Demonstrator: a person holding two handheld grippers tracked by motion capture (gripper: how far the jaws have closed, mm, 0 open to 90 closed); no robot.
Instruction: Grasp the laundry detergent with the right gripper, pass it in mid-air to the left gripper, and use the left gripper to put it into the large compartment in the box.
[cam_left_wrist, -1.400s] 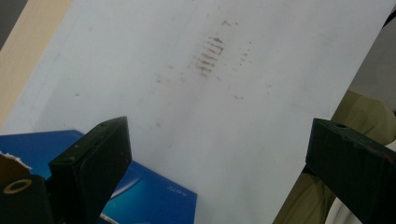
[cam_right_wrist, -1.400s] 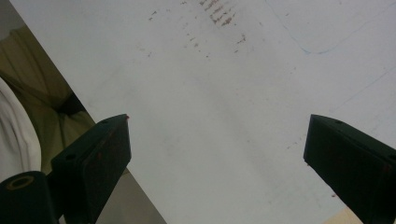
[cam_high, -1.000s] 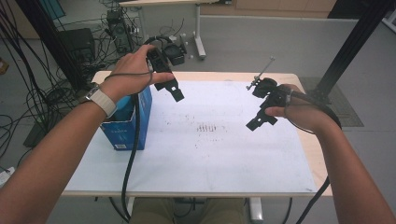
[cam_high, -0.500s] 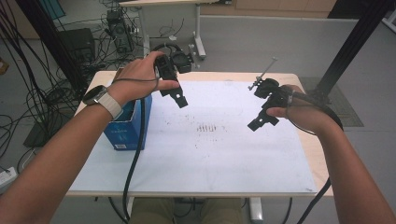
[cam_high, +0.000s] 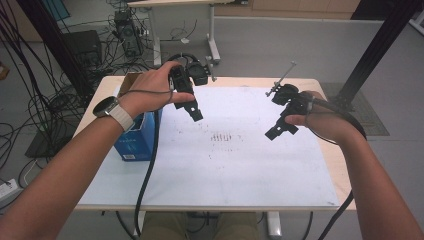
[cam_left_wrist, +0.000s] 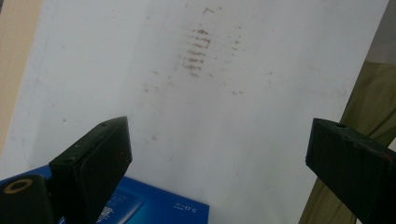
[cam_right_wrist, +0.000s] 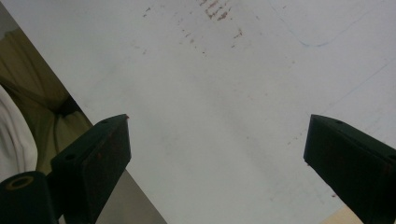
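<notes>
Blue box (cam_high: 134, 137) sits at the left edge of the table (cam_high: 240, 195), standing upright with its open cardboard top showing at the far side, and it is the nearest thing to your left gripper (cam_high: 192, 111). That gripper has drifted over the last second: it was hanging above the far left part of the white sheet (cam_high: 240, 160), closer to the box, and now your hand has carried it a little to the right and slightly nearer, so its tips hover just past the box's right side. Both of its black jaws stand wide apart with nothing between them, and in the left gripper view the box's blue printed face (cam_left_wrist: 140, 210) peeks in low between them, with white lettering too small to read. Your right gripper (cam_high: 281, 131) has hardly shifted; it hangs over the right half of the sheet, jaws spread and empty as well, well apart from the box. My read is that you're lining up rather than grasping: the left gripper is moving around the box without touching it yet, so no pickup has begun. The box looks rigid and clean-edged, a deep blue carton with a paler band. The sheet carries a patch of brownish smudges (cam_high: 222, 137) near its middle, between your two grippers.
</notes>
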